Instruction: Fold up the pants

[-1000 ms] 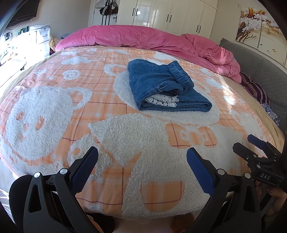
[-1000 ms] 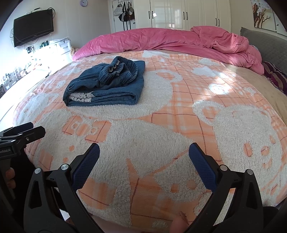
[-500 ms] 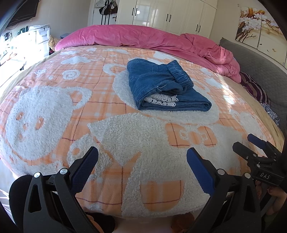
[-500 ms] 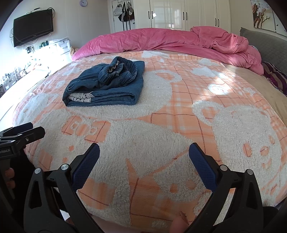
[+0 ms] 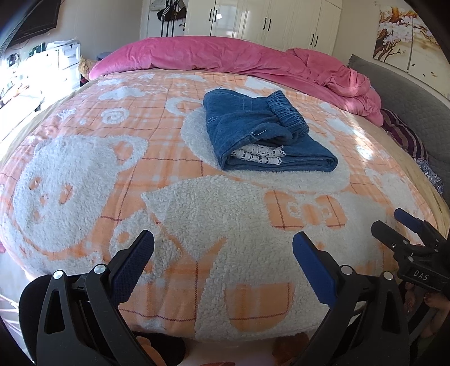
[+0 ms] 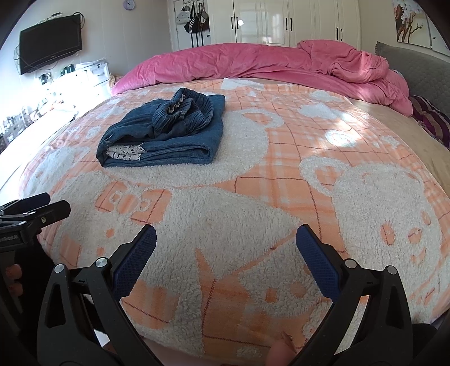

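Note:
Blue denim pants (image 5: 264, 132) lie folded into a compact stack on the orange and white fleece blanket (image 5: 84, 169), with a white lace trim showing at the near fold. They also show in the right wrist view (image 6: 166, 135). My left gripper (image 5: 223, 250) is open and empty, held over the bed's near edge well short of the pants. My right gripper (image 6: 226, 247) is open and empty too, near the same edge. Each gripper shows at the side of the other's view, the right (image 5: 405, 233) and the left (image 6: 36, 208).
A rumpled pink duvet (image 5: 253, 59) lies along the far side of the bed. A grey headboard (image 5: 416, 93) and striped pillow (image 5: 405, 135) are at the right. White wardrobes (image 6: 295, 22) and a wall television (image 6: 50, 42) stand beyond.

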A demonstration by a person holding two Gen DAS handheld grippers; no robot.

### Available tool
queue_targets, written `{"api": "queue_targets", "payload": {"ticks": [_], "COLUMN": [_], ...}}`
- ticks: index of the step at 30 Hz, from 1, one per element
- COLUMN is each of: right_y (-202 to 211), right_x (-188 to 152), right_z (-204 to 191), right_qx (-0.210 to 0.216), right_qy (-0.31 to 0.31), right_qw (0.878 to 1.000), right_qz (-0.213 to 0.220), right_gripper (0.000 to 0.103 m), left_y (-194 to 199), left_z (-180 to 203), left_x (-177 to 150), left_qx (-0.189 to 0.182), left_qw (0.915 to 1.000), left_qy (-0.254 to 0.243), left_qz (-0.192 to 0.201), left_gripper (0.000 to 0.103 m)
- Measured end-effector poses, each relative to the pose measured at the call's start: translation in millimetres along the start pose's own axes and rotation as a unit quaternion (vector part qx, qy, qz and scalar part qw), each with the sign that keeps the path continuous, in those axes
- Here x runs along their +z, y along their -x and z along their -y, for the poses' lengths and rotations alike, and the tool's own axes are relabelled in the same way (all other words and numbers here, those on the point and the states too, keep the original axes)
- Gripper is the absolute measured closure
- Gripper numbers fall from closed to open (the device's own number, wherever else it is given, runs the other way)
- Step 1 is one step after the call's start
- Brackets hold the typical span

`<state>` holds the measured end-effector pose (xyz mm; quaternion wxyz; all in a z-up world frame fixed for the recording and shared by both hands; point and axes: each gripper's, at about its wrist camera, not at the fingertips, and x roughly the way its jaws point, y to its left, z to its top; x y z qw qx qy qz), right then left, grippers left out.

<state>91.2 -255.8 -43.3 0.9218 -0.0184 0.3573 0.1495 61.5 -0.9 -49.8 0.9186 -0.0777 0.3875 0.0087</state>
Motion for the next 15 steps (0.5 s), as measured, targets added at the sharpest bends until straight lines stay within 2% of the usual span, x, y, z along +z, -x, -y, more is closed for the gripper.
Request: {"api": "queue_targets", "payload": {"ticks": [3, 6, 7, 9, 12, 15], "right_y": [-1, -5, -4, -5, -13, -40], "right_x": [2, 11, 16, 33, 61, 85], "right_z": [9, 35, 48, 87, 155, 231], "right_qx": [0.002, -0.001, -0.006, -0.041, -0.128, -0.205], "right_qy": [-0.02, -0.06, -0.079, -0.108, -0.128, -0.147], "right_qw": [1.0, 0.998, 0.997, 0.993, 0.983, 0.965], "right_qz": [-0.003, -0.014, -0.012, -0.014, -0.029, -0.068], "right_gripper": [0.009, 0.009, 0.009, 0.009, 0.009, 0.009], "left_y": [5, 10, 9, 1, -19, -51], "left_z": [-10, -36, -50, -88, -154, -218], "left_x": [2, 20, 29, 53, 94, 133], "left_qx": [-0.033, -0.03, -0.02, 0.034, 0.09, 0.147], "left_qw": [0.9991, 0.9981, 0.9977, 0.9957, 0.9893, 0.9797], "left_qy": [0.023, 0.053, 0.064, 0.086, 0.115, 0.135], "left_qz": [0.007, 0.012, 0.011, 0.002, -0.004, -0.017], "left_gripper": [0.004, 0.004, 0.004, 0.004, 0.004, 0.004]}}
